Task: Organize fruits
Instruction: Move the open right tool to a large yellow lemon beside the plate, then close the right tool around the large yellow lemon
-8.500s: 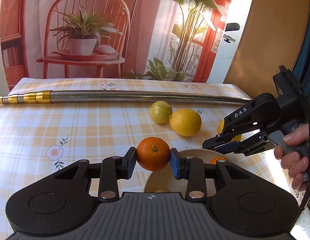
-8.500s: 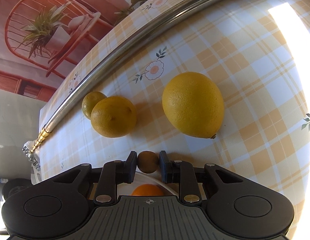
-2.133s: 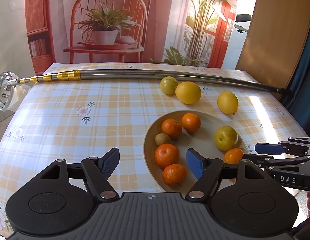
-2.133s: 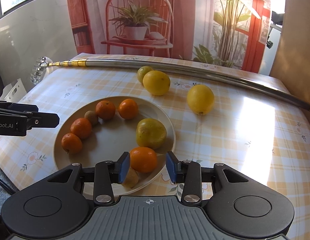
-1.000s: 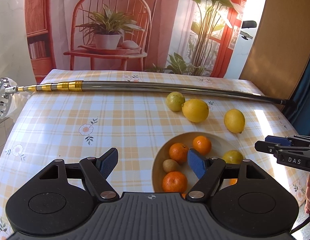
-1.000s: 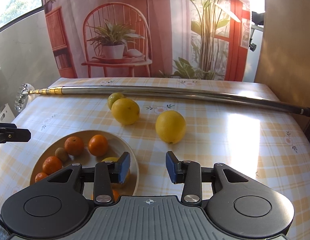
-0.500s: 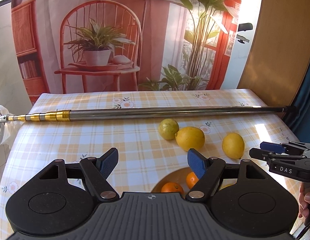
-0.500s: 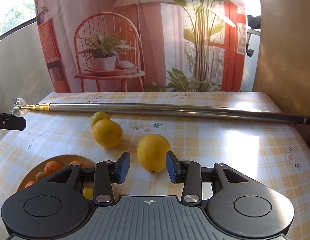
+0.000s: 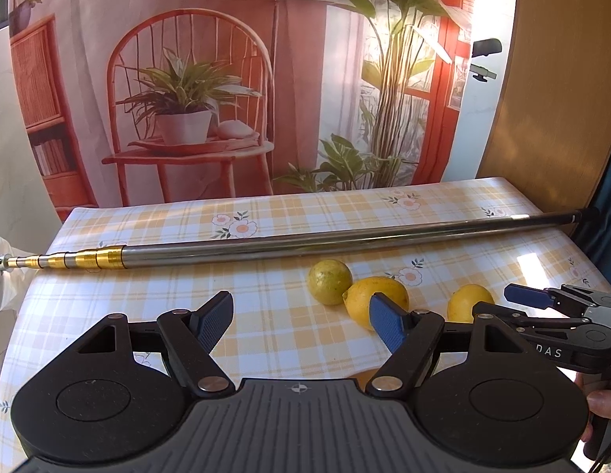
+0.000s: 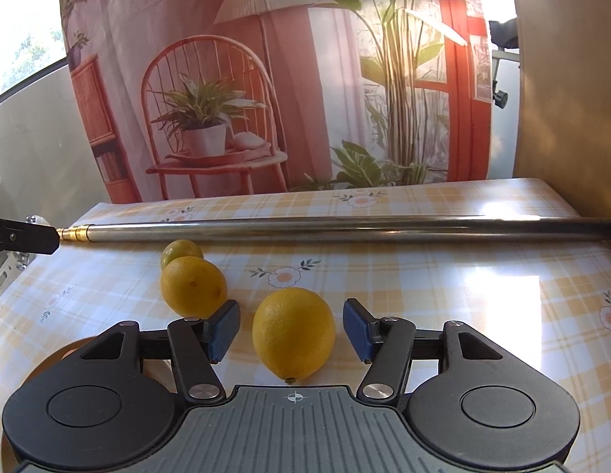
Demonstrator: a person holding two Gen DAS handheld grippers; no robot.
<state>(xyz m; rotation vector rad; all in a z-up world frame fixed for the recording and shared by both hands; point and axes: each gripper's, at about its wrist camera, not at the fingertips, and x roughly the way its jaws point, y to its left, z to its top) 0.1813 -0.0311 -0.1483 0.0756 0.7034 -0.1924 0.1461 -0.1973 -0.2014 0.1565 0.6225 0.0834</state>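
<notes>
My right gripper point(image 10: 291, 331) is open, and a large yellow lemon point(image 10: 293, 333) on the table lies between its blue pads with a gap on each side. A second lemon point(image 10: 193, 291) and a small greenish lime point(image 10: 181, 252) lie further left. In the left wrist view my left gripper point(image 9: 301, 321) is wide open and holds nothing. Ahead of it lie the lime point(image 9: 329, 287), a lemon point(image 9: 374, 303) partly behind its right finger, and the other lemon point(image 9: 469, 301) by the right gripper point(image 9: 498, 302). Only the tan plate's rim point(image 10: 45, 368) shows; its fruits are hidden.
A long steel telescopic pole point(image 9: 305, 248) with a gold end lies across the table behind the fruit, also visible as the pole point(image 10: 344, 228) in the right wrist view. A printed backdrop stands beyond the far table edge. A hand point(image 9: 601, 406) holds the right gripper.
Both grippers have moved forward off the plate toward the loose citrus. The right gripper has opened wider and now straddles the near lemon. The plate has dropped almost out of both views.
</notes>
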